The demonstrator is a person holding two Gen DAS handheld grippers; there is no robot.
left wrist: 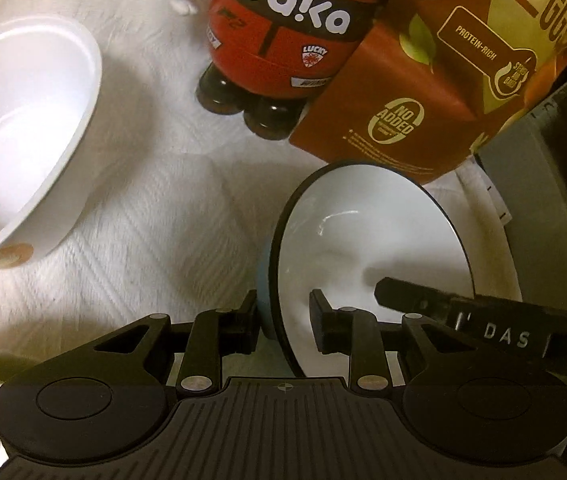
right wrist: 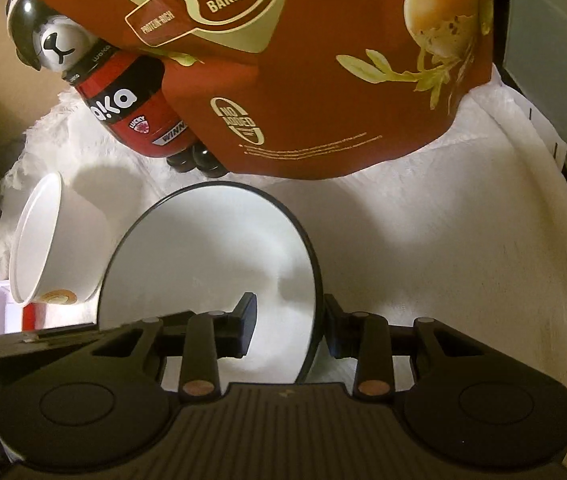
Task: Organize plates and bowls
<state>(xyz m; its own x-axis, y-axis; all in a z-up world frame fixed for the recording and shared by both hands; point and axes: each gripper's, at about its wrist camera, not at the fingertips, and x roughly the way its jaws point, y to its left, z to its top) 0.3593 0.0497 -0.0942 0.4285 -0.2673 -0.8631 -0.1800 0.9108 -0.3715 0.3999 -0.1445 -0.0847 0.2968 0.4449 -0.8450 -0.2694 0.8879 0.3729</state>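
A bowl with a black rim, white inside (left wrist: 371,240) and blue outside stands tilted between both grippers. My left gripper (left wrist: 283,324) straddles its near rim, one finger by the blue outer wall and one inside, with a small gap showing on the inside. My right gripper (right wrist: 289,324) is shut on the same bowl (right wrist: 211,248), one finger inside and one behind the rim. Its inner finger (left wrist: 403,292) also shows in the left wrist view. A plain white bowl (left wrist: 23,140) with a brown mark leans on the cloth to the left (right wrist: 51,248).
A red waka bottle pack (left wrist: 291,28) and a brown egg bag (left wrist: 443,80) stand close behind the bowls on the white cloth (right wrist: 443,240). A bear figure (right wrist: 55,44) is at the back left. A red and white box (right wrist: 23,312) lies low left.
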